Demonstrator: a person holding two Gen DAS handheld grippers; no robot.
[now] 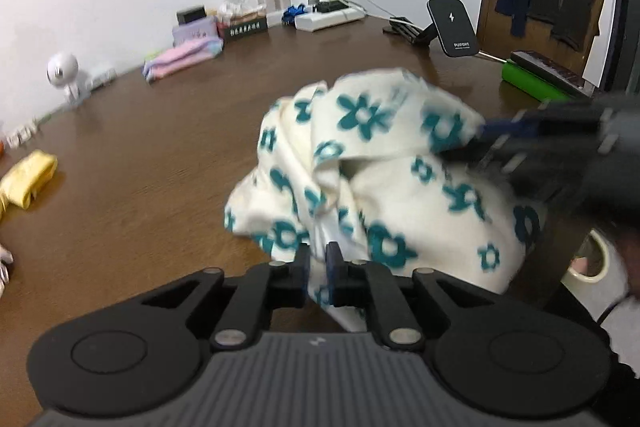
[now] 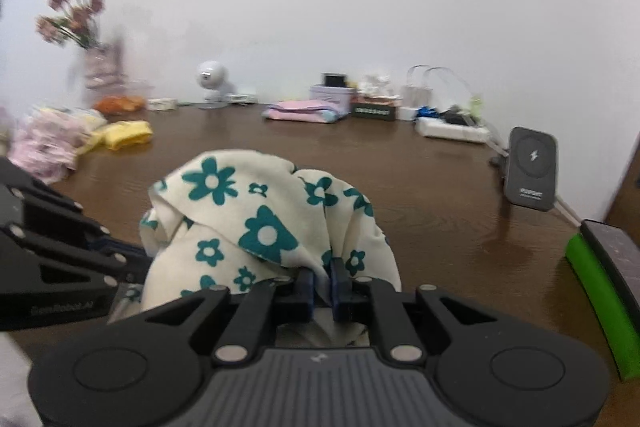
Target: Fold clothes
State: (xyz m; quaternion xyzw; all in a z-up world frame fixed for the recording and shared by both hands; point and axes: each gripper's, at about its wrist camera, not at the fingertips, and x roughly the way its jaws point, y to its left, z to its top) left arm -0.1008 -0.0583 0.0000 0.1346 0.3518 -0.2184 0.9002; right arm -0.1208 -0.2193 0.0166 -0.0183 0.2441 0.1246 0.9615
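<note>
A cream garment with teal flowers [image 1: 384,187] lies bunched in a heap on the brown table [image 1: 160,167]. My left gripper [image 1: 318,261] is at the heap's near edge, shut on a fold of the fabric that runs down between its blue pads. In the left wrist view the right gripper comes in blurred from the right, its tip against the cloth. In the right wrist view the same garment [image 2: 256,223] rises in front of my right gripper [image 2: 322,281], whose narrow jaws pinch a gathered fold. The left gripper's fingers [image 2: 120,253] touch the heap's left side.
Folded pink cloth [image 2: 300,115], yellow cloth [image 2: 126,133] and a pink pile [image 2: 44,143] lie toward the back and left. A black charging stand [image 2: 530,169], power strip [image 2: 452,131], small white camera [image 2: 210,79] and vase of flowers [image 2: 100,67] line the wall. A green-edged object [image 2: 596,303] sits right.
</note>
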